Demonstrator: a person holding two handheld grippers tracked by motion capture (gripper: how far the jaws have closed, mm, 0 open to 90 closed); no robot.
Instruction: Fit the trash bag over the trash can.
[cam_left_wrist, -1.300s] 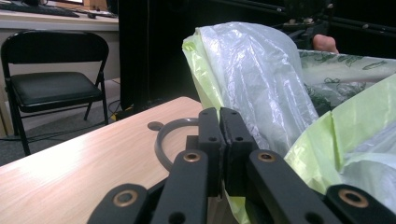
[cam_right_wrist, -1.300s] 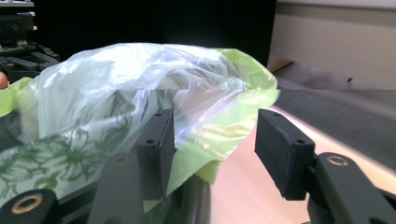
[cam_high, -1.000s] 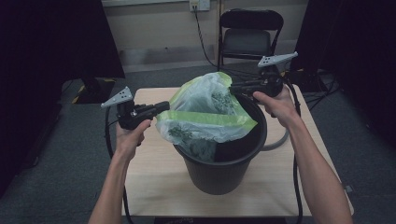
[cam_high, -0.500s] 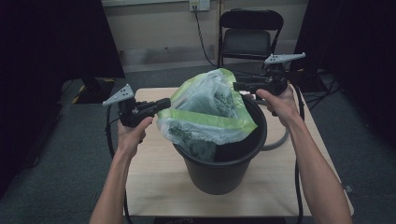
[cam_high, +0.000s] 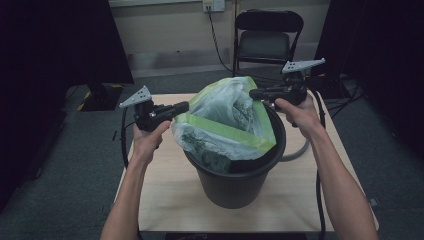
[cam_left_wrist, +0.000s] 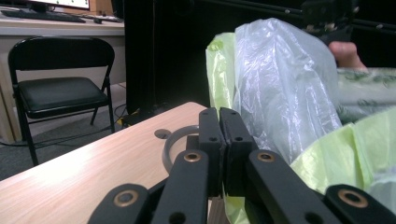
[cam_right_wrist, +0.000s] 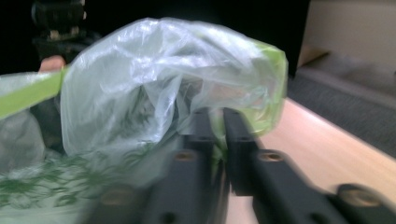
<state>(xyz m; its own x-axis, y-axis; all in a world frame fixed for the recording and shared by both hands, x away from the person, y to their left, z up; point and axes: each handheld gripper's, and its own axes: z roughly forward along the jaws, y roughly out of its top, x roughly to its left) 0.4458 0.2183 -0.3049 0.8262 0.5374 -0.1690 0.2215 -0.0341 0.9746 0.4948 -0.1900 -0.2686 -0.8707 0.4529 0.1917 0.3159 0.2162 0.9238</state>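
Left gripper (cam_left_wrist: 219, 140) beside bin bag (cam_left_wrist: 280, 93)
Jaws pressed together over wooden table (cam_left_wrist: 93, 172); green-edged clear bag at right; black folding chair (cam_left_wrist: 60, 88) behind.

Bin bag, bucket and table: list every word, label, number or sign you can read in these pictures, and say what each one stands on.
None can be read.
The bag carries a dark green print, too blurred to tell whether it is lettering.
The bucket, table and chair show no label.
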